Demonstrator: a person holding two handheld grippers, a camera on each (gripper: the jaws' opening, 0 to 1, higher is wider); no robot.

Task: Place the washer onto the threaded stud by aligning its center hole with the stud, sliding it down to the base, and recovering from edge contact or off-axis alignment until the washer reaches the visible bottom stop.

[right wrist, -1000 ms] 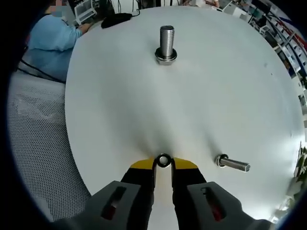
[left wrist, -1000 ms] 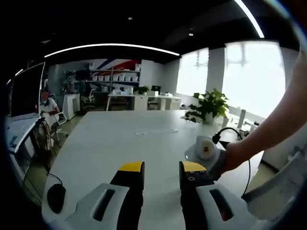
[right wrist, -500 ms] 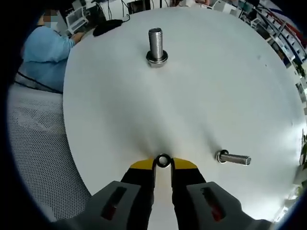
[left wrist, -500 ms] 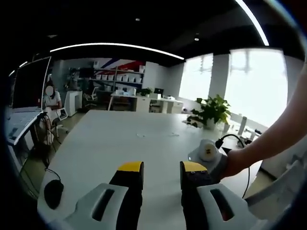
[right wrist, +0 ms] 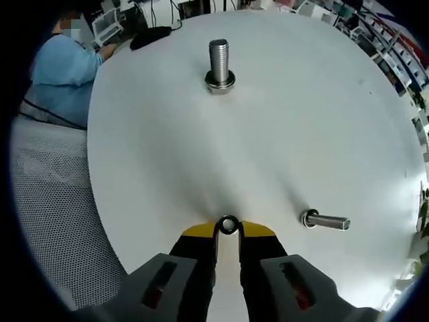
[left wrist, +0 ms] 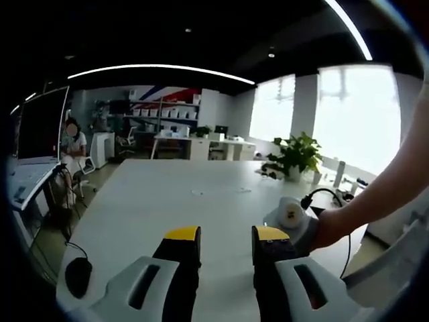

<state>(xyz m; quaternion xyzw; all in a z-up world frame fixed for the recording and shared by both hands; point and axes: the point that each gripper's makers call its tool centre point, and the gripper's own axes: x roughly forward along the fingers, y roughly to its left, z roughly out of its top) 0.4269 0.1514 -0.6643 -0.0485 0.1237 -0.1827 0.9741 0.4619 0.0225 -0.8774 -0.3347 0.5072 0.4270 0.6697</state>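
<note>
In the right gripper view the right gripper (right wrist: 228, 227) hangs over the white bench (right wrist: 281, 134), its yellow-tipped jaws drawn close together and pinching a small metal washer (right wrist: 228, 225) between their tips. The washer stands on edge in the grip, so its hole faces the camera. It is above the bench's near part, well apart from the stud (right wrist: 219, 64). The stud stands upright toward the far edge of the bench, thread up, with a ring-like base flat on the surface. A second bolt (right wrist: 326, 221) lies on its side toward the right of the bench, head pointing left, clear of the jaws. Beyond the far-left edge sits a person in a blue top (right wrist: 66, 70), and a grey mesh chair (right wrist: 53, 215) lies off the left edge.

In the left gripper view the left gripper (left wrist: 226, 236) is raised over the same bench, its jaws parted with a clear gap and nothing between them. To the right, a hand (left wrist: 330, 227) holds the other tool. A black mouse (left wrist: 78, 276) rests near the bench's left edge, and a potted plant (left wrist: 295, 153) stands at its far right corner.
</note>
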